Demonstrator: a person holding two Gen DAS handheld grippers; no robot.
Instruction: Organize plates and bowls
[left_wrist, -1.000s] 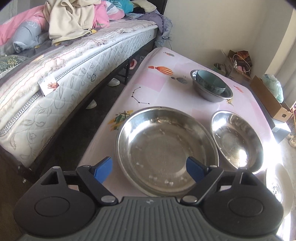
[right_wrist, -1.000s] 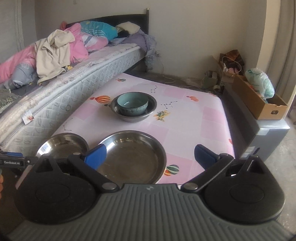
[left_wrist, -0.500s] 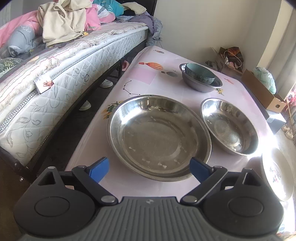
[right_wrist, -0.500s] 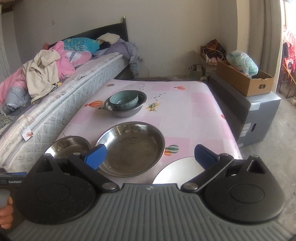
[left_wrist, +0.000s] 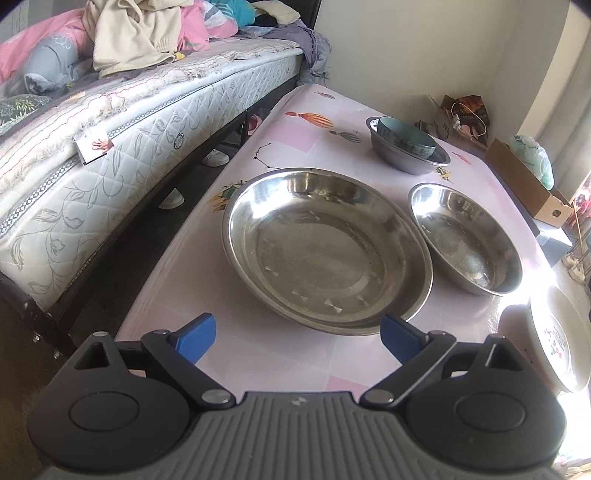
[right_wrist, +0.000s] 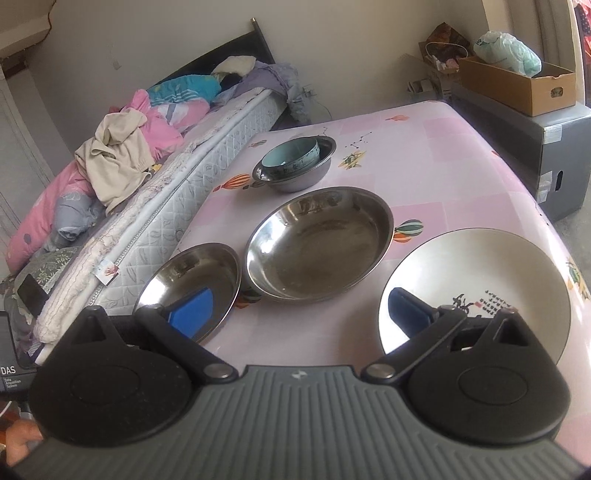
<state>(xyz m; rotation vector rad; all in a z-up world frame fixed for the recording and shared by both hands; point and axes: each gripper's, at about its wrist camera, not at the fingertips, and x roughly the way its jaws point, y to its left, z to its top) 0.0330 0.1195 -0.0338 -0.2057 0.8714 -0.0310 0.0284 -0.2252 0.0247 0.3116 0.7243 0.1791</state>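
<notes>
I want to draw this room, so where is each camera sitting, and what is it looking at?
Left wrist: sits on the left gripper, looking down at the nearest steel dish; only its opening, empty blue fingers show.
Right wrist: sits on the right gripper, looking down over the white plate; open fingers and a bit of hand show.
Both see the table, the teal bowl and the bed.

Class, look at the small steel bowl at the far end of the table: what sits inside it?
A teal ceramic bowl sits tilted inside the steel bowl. The steel bowl's bottom beneath it is covered.
</notes>
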